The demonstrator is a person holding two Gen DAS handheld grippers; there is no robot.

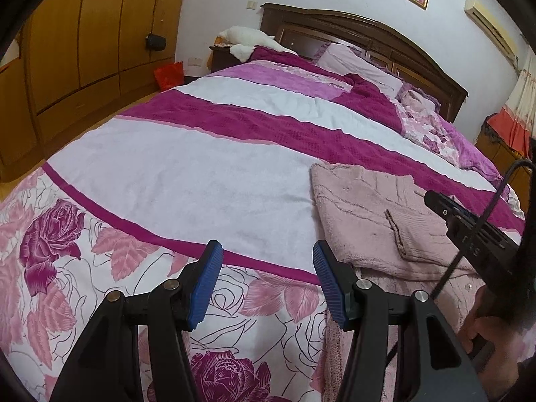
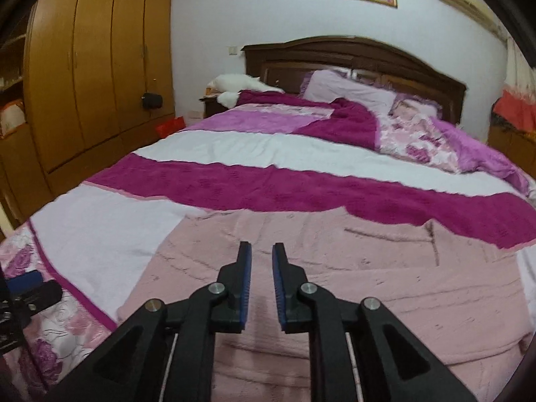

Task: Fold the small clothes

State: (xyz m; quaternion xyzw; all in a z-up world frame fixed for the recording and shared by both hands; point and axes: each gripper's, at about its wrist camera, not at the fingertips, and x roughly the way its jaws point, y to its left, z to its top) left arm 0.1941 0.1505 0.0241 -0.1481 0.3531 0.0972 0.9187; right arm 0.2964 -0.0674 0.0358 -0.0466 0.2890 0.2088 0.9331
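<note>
A fuzzy pale pink garment [image 2: 335, 268] lies spread on the bed, partly folded, one layer over another. In the left wrist view the pink garment [image 1: 375, 214] is at the right. My right gripper [image 2: 261, 251] hovers low over its middle with a narrow gap between the blue pads and nothing in it. My left gripper [image 1: 268, 251] stands open over the flowered bedcover, just left of the garment's edge, empty. The right gripper's body [image 1: 475, 234] and the hand holding it show at the right edge.
The bed [image 1: 207, 174] has a cover striped white and magenta with a rose print near me. Pillows [image 2: 351, 90] and a dark headboard [image 2: 351, 53] lie beyond. A wooden wardrobe [image 1: 83, 40] stands to the left, with a red bag [image 1: 169, 75] on the floor.
</note>
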